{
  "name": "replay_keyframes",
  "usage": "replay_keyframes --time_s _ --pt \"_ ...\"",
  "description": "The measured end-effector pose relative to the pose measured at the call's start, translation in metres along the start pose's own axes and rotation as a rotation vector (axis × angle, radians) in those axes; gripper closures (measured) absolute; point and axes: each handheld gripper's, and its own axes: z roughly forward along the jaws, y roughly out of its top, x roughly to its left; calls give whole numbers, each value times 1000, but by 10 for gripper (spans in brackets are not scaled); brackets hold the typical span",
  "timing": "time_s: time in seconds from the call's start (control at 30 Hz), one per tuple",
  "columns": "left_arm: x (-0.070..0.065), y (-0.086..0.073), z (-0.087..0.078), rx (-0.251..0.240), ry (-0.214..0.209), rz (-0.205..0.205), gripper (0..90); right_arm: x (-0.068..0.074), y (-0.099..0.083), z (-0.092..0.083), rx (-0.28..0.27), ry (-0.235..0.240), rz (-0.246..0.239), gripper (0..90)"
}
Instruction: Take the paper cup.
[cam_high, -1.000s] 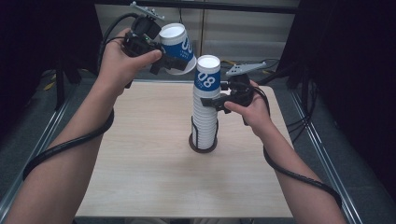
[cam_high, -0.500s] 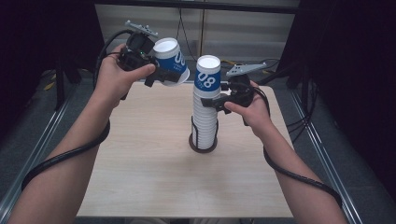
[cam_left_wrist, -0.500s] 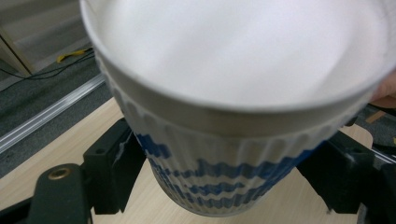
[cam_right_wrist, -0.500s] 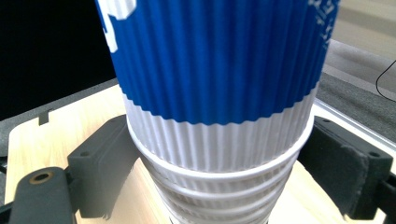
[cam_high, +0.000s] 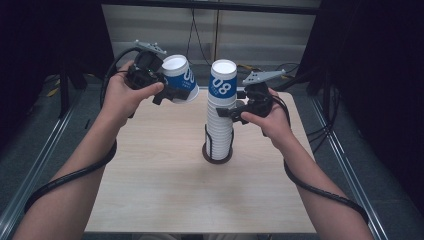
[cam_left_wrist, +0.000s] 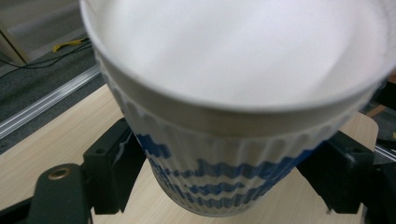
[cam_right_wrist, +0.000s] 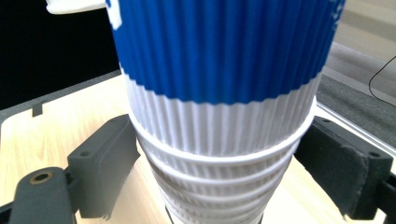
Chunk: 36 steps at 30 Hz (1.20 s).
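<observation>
A single blue-and-white paper cup (cam_high: 181, 78), tipped on its side with its closed white base facing up, is pinched between the jaws of the left gripper (cam_high: 165, 90), held high just left of the tall stack of cups (cam_high: 220, 112) standing in a dark ring holder (cam_high: 218, 153) on the wooden table (cam_high: 150, 190). The right gripper (cam_high: 229, 111) brackets the stack below its top cup; whether its jaws press it cannot be told. The cup looks either just lifted off or headed back on; capping would mean levelling it mouth-down over the stack.
</observation>
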Motion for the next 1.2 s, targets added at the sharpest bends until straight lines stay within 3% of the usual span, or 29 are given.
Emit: replay_keyframes --time_s 0.57,0.83,0.87,1.17,1.2 --pt "-7 -20 8 36 -6 13 201 0 -28 -14 8 -7 15 129" --pt "-8 -33 16 79 -8 19 203 5 -43 -19 26 -1 0 131" --pt "-8 -36 17 98 -4 39 203 6 -47 -19 32 2 -7 133" --pt "-8 -50 23 148 -12 60 212 7 -70 -18 47 6 11 137" --pt "-7 -50 23 164 -11 84 212 7 -75 -18 55 5 8 140"
